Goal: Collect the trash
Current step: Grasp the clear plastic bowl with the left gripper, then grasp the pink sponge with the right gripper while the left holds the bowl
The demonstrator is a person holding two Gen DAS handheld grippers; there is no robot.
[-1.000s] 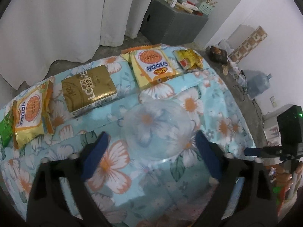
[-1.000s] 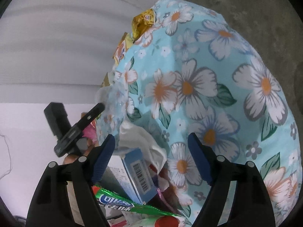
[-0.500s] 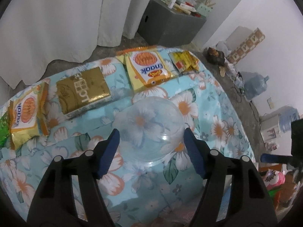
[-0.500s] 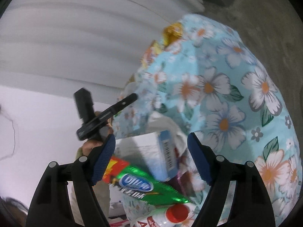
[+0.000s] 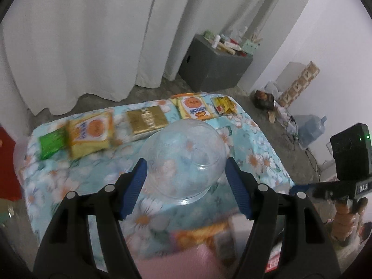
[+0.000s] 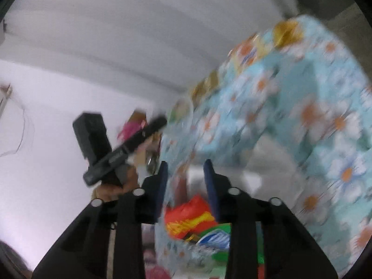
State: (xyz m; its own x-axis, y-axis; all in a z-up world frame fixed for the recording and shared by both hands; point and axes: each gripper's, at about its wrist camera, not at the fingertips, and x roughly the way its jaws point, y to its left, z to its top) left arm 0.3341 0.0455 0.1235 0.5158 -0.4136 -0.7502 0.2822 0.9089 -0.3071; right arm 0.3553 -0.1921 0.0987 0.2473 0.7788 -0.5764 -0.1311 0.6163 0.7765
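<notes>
Packets [image 5: 144, 121] in row on table [image 5: 267, 162] — bowl [image 5: 183, 158] before them.

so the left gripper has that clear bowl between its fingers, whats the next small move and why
Probably carry the clear plastic bowl toward the trash pile at the near table edge and release it there. The left gripper pinches its rim with the bowl lifted off the floral cloth, and wrappers are already heaped there.

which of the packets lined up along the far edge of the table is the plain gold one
The gold packet, third from the left, between the two yellow packets with orange circles. It alone is solid gold-brown; the green packet lies at the left end.
</notes>
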